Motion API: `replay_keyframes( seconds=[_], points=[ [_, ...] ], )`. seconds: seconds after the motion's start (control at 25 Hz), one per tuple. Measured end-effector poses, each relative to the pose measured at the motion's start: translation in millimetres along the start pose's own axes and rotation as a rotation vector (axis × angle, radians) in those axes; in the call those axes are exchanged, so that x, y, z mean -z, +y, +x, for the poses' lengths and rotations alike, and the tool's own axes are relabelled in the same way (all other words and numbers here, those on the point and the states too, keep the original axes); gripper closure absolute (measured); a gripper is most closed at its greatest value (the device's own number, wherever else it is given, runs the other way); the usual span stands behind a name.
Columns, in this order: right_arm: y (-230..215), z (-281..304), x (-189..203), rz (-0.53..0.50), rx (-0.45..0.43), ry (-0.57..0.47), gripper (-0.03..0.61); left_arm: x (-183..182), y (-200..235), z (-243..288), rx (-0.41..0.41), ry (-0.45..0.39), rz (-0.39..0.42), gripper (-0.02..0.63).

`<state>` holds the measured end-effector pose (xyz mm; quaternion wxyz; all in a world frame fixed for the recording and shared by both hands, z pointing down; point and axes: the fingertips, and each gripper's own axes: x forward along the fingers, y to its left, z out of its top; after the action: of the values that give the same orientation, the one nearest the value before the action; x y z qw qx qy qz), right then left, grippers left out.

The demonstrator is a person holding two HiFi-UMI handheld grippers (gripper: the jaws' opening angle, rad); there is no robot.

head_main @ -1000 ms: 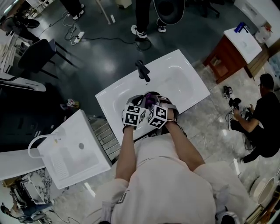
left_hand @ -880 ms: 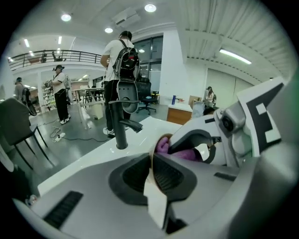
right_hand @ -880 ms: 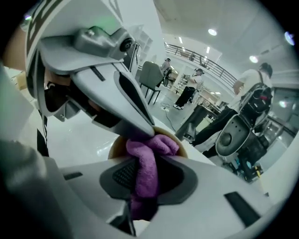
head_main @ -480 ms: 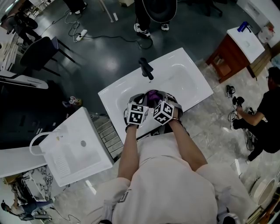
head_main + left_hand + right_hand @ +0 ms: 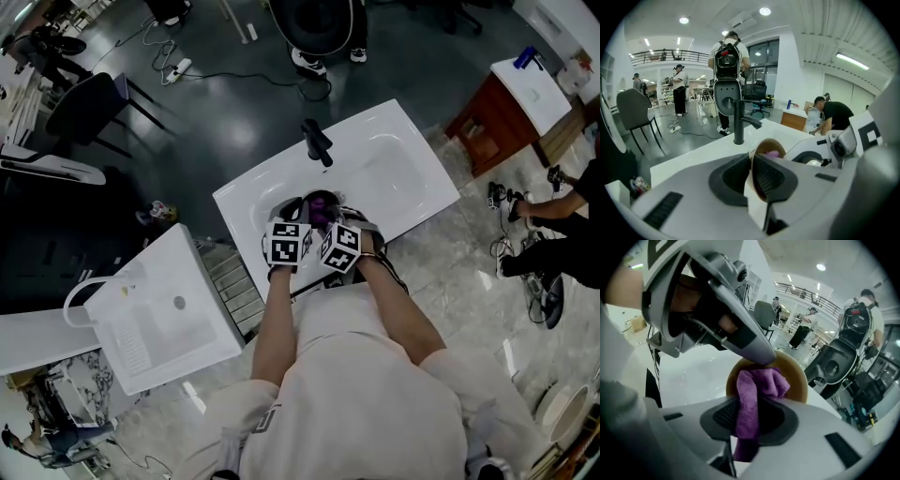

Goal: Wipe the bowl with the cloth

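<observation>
White sink top (image 5: 403, 178) below a person's outstretched arms, with a black faucet (image 5: 317, 142) at its far edge. Over the near part of the basin, two grippers side by side, marker cubes almost touching. Left gripper (image 5: 753, 161) shut on the near rim of a tan bowl (image 5: 769, 144), holding it tilted with its mouth toward the other gripper. Right gripper (image 5: 749, 414) clamped on a purple cloth (image 5: 757, 387), the bunched free end pressed inside the bowl.

Probably mid-wipe. To do it well:
- Keep the left grip firm on the rim so the bowl cannot twist.
- Sweep the cloth round the inner wall in circles with light, steady pressure.
- Leave enough cloth ahead of the right jaws that bare metal never scrapes the bowl.
- Steer clear of the left jaw sitting inside the rim.

Compared with half a second earlier, in the head view:
- Right marker cube nearer the left one.
- Less purple showing beyond the cubes.
- Sink only slightly shifted in the frame.
</observation>
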<state>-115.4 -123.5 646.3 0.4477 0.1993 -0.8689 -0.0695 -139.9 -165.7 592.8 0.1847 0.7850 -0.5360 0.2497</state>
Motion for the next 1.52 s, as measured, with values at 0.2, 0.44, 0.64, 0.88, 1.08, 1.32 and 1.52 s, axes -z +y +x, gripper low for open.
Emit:
replay_keyframes(
  seconds=[0.2, 0.44, 0.64, 0.88, 1.08, 1.32, 1.52],
  points=[
    [-7, -10, -13, 0.001, 0.032, -0.081, 0.488, 2, -10, 2, 0.063, 0.004, -0.032, 0.584],
    [-49, -32, -10, 0.160, 0.229, -0.176, 0.486, 7, -13, 4, 0.074, 0.026, 0.021, 0.592],
    [-79, -59, -12, 0.241, 0.360, -0.250, 0.486, 12, -7, 4, 0.063, 0.041, -0.026, 0.591],
    [-130, -100, 2, 0.389, 0.571, -0.326, 0.486, 34, 13, -1, -0.050, 0.105, 0.114, 0.595],
    [-127, -101, -9, 0.436, 0.449, -0.426, 0.486, 41, 3, 0, -0.105, 0.136, 0.446, 0.595],
    [-69, -60, -26, 0.341, 0.101, -0.360, 0.486, 16, -29, -3, -0.089, 0.015, 0.702, 0.595],
    [-59, -55, -23, 0.318, 0.034, -0.315, 0.486, 14, -34, -9, -0.061, -0.050, 0.702, 0.595]
  ],
)
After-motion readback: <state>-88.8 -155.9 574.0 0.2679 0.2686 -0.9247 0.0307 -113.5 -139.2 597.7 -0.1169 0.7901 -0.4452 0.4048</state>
